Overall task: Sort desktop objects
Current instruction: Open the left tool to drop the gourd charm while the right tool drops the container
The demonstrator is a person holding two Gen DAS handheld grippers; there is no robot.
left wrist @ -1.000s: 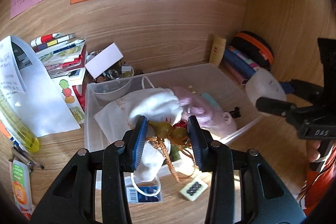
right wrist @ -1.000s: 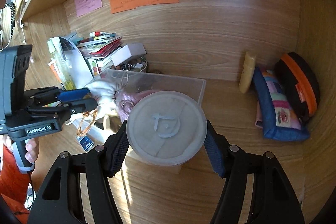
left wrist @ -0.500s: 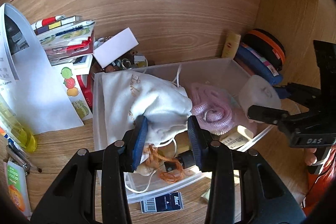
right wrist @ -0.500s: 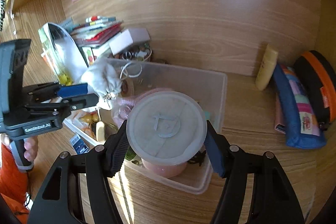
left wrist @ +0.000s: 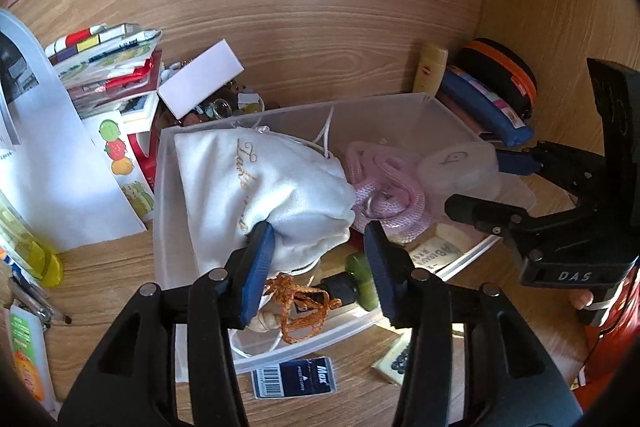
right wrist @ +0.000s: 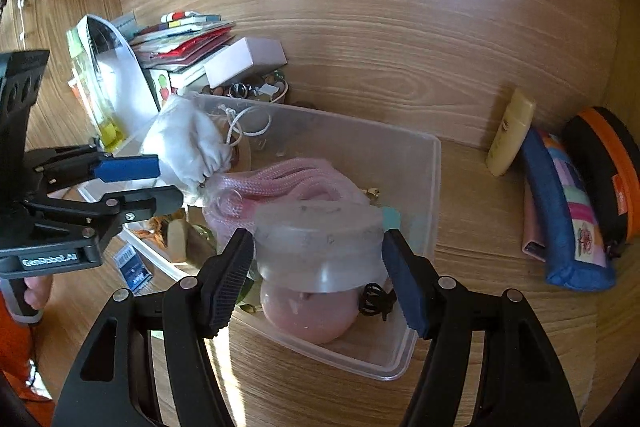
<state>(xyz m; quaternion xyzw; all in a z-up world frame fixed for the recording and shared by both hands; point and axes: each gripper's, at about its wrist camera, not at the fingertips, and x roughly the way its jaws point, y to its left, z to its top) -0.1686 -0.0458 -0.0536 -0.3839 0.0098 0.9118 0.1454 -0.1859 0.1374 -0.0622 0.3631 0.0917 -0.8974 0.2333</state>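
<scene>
A clear plastic bin [left wrist: 404, 115] sits on the wooden desk and shows in the right wrist view [right wrist: 416, 183] too. My left gripper [left wrist: 316, 267] is open over its near edge; the gourd charm with orange cord [left wrist: 304, 301] lies in the bin below it, beside a white drawstring pouch [left wrist: 264, 183] and pink rope [left wrist: 380, 187]. My right gripper [right wrist: 320, 279] stands open around a frosted-lid pink jar [right wrist: 316, 247] that rests in the bin's near corner. The jar also shows in the left wrist view [left wrist: 460, 171].
Books and a white box [left wrist: 200, 79] are stacked at the back left. A lotion tube [right wrist: 508, 131], blue pencil case [right wrist: 568, 215] and black-orange case [right wrist: 612, 163] lie at the right. A staples box [left wrist: 296, 377] and an eraser [left wrist: 394, 363] lie before the bin.
My left gripper carried the gourd charm over the bin and let it go there. My right gripper lowered the jar into the bin and opened slightly.
</scene>
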